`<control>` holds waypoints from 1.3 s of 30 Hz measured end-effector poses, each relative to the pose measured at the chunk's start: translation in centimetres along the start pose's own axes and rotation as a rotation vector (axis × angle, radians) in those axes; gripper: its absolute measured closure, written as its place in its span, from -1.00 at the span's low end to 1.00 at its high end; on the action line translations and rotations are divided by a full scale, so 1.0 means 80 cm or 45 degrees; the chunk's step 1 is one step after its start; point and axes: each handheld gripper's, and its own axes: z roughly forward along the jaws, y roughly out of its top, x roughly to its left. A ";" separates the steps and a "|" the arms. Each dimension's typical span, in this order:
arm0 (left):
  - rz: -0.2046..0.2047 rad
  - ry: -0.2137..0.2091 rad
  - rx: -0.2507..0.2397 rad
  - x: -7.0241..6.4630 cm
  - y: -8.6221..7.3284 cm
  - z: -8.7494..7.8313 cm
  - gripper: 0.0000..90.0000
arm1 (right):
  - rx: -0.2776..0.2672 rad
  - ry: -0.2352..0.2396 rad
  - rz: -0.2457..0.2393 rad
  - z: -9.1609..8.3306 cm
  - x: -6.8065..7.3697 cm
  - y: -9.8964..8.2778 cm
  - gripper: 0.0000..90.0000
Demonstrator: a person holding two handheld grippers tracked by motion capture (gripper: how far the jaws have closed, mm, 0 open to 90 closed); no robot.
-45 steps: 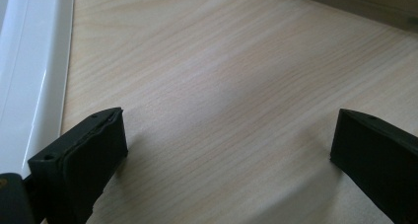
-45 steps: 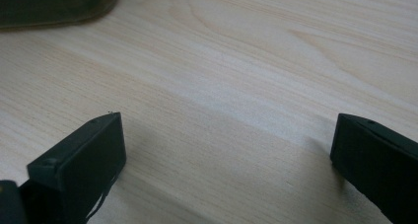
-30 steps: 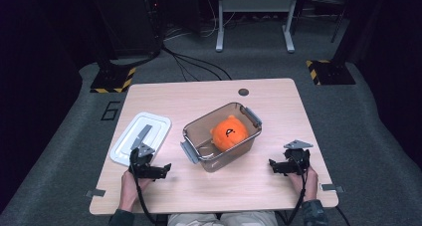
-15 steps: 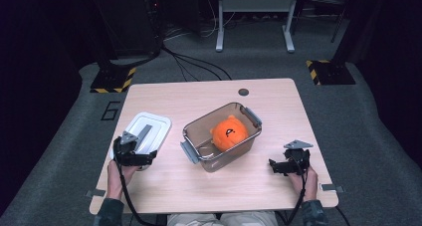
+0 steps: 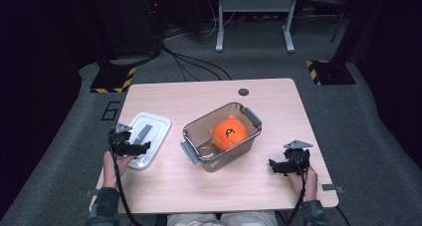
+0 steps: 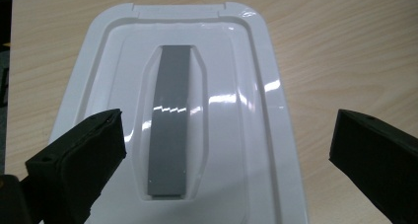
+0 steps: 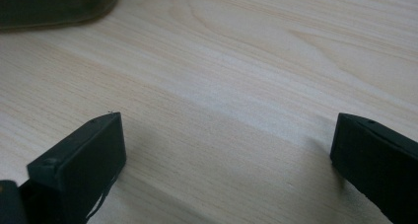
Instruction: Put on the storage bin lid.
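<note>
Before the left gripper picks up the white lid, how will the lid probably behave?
The white lid looks like glossy moulded plastic, so probably stiff, light and rather slippery. Its flat grey handle lies recessed, so gripping there may be awkward. The left gripper stands open above it.

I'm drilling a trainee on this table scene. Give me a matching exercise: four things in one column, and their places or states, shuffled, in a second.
1. white plastic lid with grey handle
2. round orange toy
3. clear plastic box
4. right gripper

a. inside the box
b. open over bare wood
c. table middle, uncovered
d. flat, under the open left gripper

Pairs: 1-d, 2-a, 3-c, 4-b
</note>
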 end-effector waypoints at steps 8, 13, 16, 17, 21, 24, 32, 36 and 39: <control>-0.018 0.056 0.041 0.016 0.008 0.018 -0.99 | 0.000 0.000 -0.003 0.000 0.000 0.000 -1.00; -0.052 0.043 0.087 0.024 0.009 0.032 -0.99 | -0.001 0.001 -0.004 0.000 0.000 0.000 -1.00; -0.034 0.034 0.084 0.026 0.010 0.038 -0.80 | -0.001 0.001 -0.004 0.000 0.000 0.000 -1.00; -0.027 0.042 0.087 0.025 0.010 0.039 -0.66 | -0.001 0.001 -0.004 0.000 0.000 0.000 -1.00; -0.014 0.058 0.094 0.024 0.012 0.044 -0.38 | -0.001 0.000 -0.004 0.000 0.000 0.000 -1.00; -0.007 0.076 0.102 0.023 0.012 0.048 -0.19 | -0.001 0.001 -0.004 0.000 0.000 0.000 -1.00; -0.004 0.057 0.133 0.028 0.008 0.059 0.19 | -0.001 0.001 -0.005 0.000 0.000 0.000 -1.00; -0.048 0.045 0.099 0.031 0.005 0.059 0.44 | -0.007 -0.009 0.007 0.000 0.001 0.000 -1.00; -0.038 0.038 0.096 0.033 0.005 0.059 0.47 | -0.007 -0.009 0.007 0.000 0.001 0.000 -1.00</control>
